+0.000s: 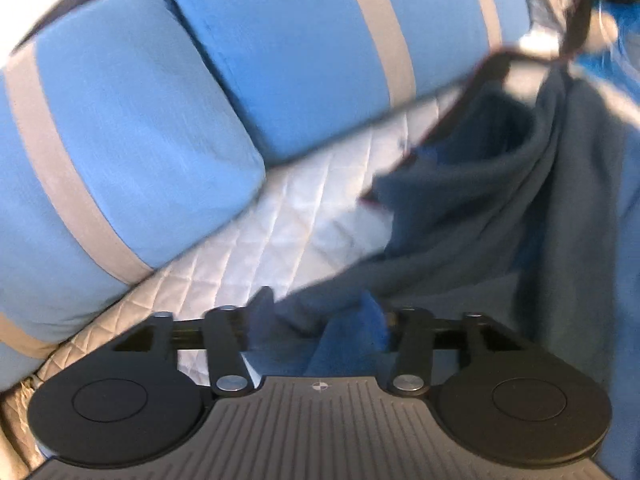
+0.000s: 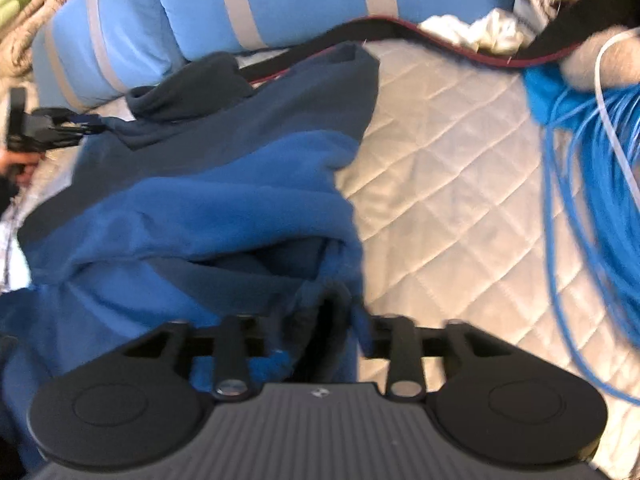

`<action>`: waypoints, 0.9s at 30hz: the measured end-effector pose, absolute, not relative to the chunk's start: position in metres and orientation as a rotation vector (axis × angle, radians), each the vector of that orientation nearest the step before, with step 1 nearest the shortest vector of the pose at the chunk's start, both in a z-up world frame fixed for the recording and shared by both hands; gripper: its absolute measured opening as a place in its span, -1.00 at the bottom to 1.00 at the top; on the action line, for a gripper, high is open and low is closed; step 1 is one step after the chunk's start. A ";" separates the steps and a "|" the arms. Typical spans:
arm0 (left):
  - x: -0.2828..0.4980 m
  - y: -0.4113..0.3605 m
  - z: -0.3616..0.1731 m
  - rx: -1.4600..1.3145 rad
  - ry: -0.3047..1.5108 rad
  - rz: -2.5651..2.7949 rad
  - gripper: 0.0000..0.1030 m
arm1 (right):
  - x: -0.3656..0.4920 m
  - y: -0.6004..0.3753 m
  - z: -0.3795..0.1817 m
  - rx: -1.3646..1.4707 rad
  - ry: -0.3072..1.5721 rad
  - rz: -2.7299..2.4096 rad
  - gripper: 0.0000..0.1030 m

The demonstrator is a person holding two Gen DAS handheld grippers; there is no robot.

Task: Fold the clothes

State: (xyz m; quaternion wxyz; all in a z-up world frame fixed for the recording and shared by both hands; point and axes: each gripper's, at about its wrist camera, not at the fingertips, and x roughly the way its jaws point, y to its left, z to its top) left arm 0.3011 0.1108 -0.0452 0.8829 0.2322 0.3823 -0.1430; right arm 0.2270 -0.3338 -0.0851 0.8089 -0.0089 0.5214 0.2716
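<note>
A quilted white bed (image 2: pixel 440 184) is backed by blue, grey-striped pillows (image 1: pixel 132 128) at 11 o'clock. A soft fleece garment (image 2: pixel 208 208), two-tone blue, is spread centrally, pinched by both grippers' jaws: left gripper (image 1: pixel 320 320), right gripper (image 2: pixel 320 320).

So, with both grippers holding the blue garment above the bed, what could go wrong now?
1. The garment hangs bunched, so the fold may come out uneven.
2. Each hand-held gripper, left and right, seems to pinch only a little cloth; an edge could slip out.
3. The blue cable and the dark strap lie close on the quilt; the cloth might snag them.
</note>
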 end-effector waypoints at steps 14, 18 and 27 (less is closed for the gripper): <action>0.140 0.132 0.058 0.328 0.713 -0.276 0.27 | 0.151 -0.367 -0.016 -0.026 0.995 0.570 0.78; 0.074 0.148 0.102 0.266 0.699 -0.298 0.37 | 0.116 -0.384 0.021 -0.050 0.922 0.593 0.93; -0.063 0.163 0.192 0.303 0.627 -0.292 0.41 | 0.034 -0.437 0.142 -0.122 0.639 0.820 1.00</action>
